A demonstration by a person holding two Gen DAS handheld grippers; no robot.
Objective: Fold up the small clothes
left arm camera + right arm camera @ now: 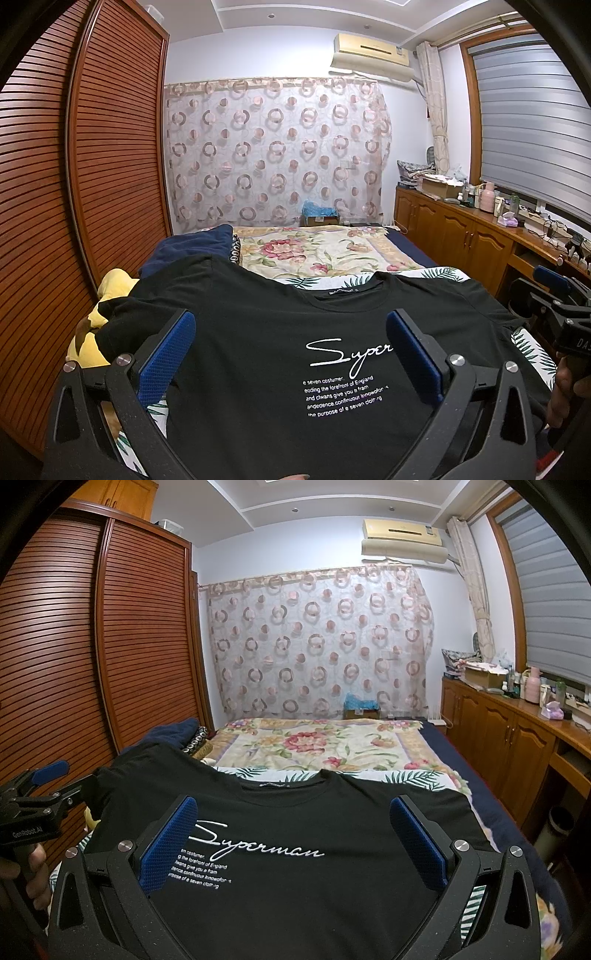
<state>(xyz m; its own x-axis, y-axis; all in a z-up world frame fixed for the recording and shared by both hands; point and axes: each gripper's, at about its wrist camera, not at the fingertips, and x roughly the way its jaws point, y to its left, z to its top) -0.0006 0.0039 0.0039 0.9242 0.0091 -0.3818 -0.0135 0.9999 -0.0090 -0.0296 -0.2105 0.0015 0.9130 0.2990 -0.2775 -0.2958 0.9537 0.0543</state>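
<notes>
With the black T-shirt (258, 350) spread face-up on the bed (369, 775) beneath both wide-open, empty claws, left claw (290, 354) and right claw (293, 843), folding is judged not yet begun, and a sleeve edge must next be gripped

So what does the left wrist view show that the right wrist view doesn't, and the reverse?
Only the left wrist view shows the yellow fabric bunched at the shirt's left edge, and the right gripper at frame right; its print is cut to "Super".

Only the right wrist view shows the full "Superman" print, the left gripper at frame left, and the bin by the cabinets.

Both show the black T-shirt spread front up on the bed, open jaws above it, the wardrobe and the air conditioner.
</notes>
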